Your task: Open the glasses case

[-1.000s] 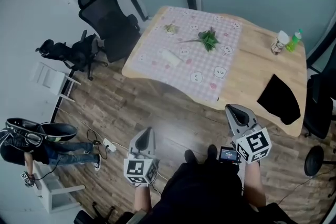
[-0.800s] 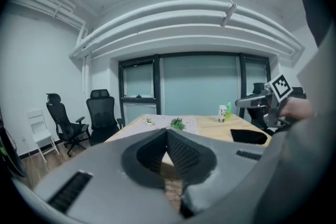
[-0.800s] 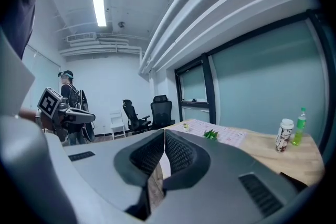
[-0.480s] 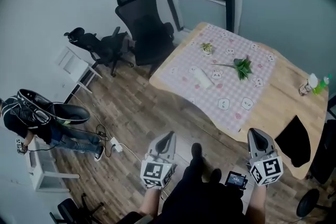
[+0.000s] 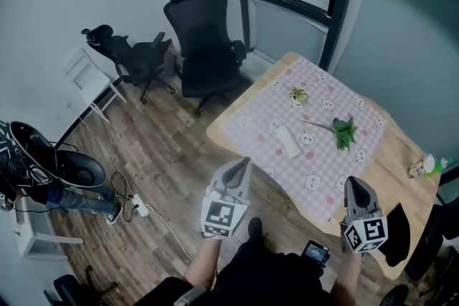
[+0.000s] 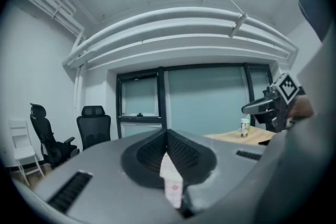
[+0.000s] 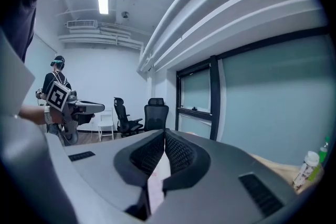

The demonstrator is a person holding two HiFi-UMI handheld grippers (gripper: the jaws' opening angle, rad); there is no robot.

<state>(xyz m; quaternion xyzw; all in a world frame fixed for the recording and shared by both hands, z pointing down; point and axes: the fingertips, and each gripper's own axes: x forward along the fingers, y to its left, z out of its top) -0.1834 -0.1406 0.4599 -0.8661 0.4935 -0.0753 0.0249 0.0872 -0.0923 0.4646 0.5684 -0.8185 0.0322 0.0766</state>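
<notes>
The glasses case (image 5: 289, 140) is a white oblong lying shut on the pink checked cloth (image 5: 315, 154) of the wooden table (image 5: 409, 147). Both grippers hang in the air short of the table's near edge, apart from the case. My left gripper (image 5: 240, 167) points at the table's near left edge, jaws shut and empty (image 6: 167, 134). My right gripper (image 5: 356, 186) is over the near right part, its jaws also shut on nothing (image 7: 165, 134). Neither gripper view shows the case.
On the cloth lie a green sprig (image 5: 344, 131) and a small plant (image 5: 297, 94). Bottles (image 5: 423, 167) stand at the table's right edge, a black item (image 5: 396, 224) at its near right corner. Black office chairs (image 5: 204, 32) stand left; a person (image 5: 29, 168) and floor cables (image 5: 136, 208) are far left.
Both grippers have moved forward toward the table and a little up, still shut. The table and case now sit closer, further right in the head view.
</notes>
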